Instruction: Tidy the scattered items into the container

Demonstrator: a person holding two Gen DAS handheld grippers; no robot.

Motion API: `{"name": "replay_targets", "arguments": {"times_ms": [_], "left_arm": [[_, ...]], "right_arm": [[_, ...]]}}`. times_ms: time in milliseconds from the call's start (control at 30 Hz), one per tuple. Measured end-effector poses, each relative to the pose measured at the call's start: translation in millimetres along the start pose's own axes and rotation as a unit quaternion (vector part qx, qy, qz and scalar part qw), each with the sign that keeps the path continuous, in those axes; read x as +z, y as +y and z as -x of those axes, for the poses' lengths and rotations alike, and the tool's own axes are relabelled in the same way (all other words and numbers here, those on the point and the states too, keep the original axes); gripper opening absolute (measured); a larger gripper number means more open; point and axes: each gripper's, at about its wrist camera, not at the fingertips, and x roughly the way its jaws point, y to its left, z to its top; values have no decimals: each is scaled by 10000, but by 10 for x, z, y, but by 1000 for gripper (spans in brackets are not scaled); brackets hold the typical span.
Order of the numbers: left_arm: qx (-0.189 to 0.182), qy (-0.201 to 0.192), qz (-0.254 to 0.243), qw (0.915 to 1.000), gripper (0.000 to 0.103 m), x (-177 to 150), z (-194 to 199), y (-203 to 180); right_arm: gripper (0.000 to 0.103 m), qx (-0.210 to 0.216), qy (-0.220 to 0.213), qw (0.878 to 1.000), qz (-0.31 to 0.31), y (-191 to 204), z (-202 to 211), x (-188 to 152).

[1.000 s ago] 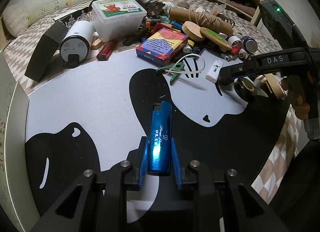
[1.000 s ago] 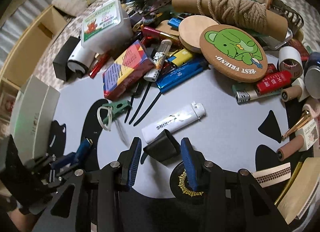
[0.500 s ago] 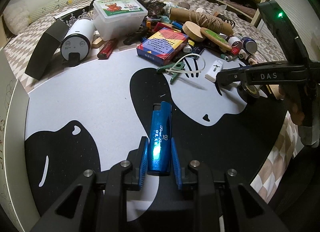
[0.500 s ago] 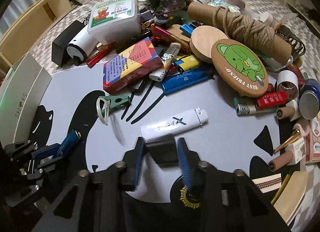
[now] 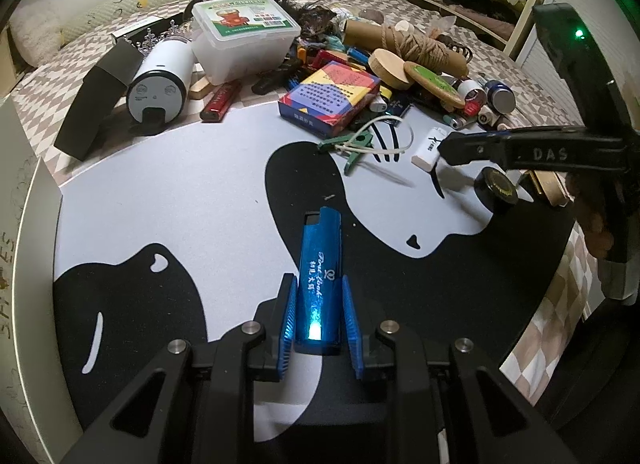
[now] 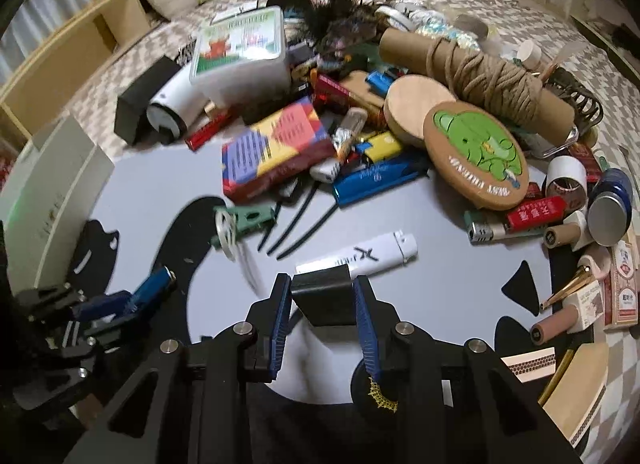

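Since the earlier frame the right gripper (image 6: 322, 296) has closed its pads onto the small black block (image 6: 324, 298) that earlier sat loose between them, and its view has rolled slightly. The block is pinched just on the near side of the white lighter (image 6: 360, 256), which lies on the grey and black mat (image 6: 160, 191) apart from the heap of scattered items. The left gripper (image 5: 318, 316) stays clamped on the blue lighter (image 5: 320, 284), holding it above the mat. A white container (image 6: 52, 191) stands at the mat's left edge.
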Motion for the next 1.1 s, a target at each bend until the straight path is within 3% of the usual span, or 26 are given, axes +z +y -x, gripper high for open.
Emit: {"name": "replay_targets", "arguments": {"times_ms": [1100], "left_arm": [[2, -861, 164, 9961, 22, 224, 667, 73]], "right_arm": [[33, 185, -546, 9983, -12, 401, 455, 289]]}}
